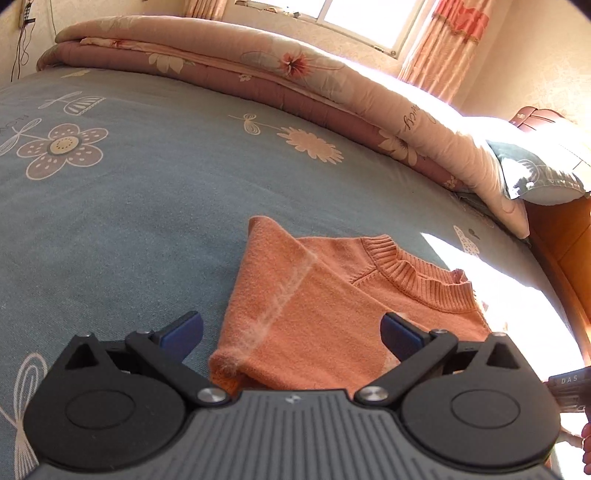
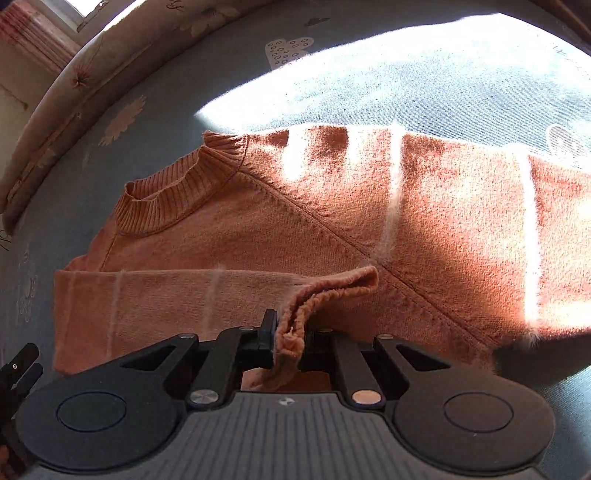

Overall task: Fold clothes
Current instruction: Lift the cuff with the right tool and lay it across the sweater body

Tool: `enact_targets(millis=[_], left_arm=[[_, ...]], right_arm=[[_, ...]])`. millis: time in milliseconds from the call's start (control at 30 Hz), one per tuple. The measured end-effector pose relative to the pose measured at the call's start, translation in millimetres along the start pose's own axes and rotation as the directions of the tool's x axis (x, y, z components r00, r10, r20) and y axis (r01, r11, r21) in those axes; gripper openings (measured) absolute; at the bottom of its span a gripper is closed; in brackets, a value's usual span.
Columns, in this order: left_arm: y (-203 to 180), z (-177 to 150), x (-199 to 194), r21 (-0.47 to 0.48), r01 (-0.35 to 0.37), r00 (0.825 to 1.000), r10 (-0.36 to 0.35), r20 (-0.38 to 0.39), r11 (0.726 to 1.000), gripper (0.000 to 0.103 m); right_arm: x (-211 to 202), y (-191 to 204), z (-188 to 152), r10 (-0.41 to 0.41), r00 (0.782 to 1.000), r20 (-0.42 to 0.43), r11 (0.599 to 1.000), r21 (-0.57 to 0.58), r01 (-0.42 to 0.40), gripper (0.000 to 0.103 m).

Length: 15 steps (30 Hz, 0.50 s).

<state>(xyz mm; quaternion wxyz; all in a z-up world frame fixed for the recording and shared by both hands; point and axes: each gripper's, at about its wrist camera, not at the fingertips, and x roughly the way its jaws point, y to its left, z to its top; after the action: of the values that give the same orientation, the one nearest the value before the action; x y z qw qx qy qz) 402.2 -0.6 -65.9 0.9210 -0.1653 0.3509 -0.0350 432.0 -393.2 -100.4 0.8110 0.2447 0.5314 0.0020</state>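
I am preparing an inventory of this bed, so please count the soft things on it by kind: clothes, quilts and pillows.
Clothes: 1, the orange sweater on the blue sheet
Quilts: 1, the folded floral quilt along the far side
Pillows: 1, the grey pillow at the right end
Total: 3

Light source: strong daylight through the window, top of the left wrist view.
Glare: blown-out white on the folded quilt and a patch of the bedsheet.
Shadows: hard-edged; sunlit bands cross the orange sweater, its near side dim.
Distortion: heavy fisheye bending, dark corners.
Focus: mostly sharp; the edges are softer.
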Motion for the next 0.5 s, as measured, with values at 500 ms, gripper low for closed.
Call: enact_targets(millis=[500], left_arm=[[-17, -12, 53, 0.137, 0.007, 0.991, 0.011, -0.134, 0.990, 0.102]], right_arm=[[-4, -10, -19, -0.010, 1.000, -0.008, 1.000, 0.001, 0.010, 0.012]])
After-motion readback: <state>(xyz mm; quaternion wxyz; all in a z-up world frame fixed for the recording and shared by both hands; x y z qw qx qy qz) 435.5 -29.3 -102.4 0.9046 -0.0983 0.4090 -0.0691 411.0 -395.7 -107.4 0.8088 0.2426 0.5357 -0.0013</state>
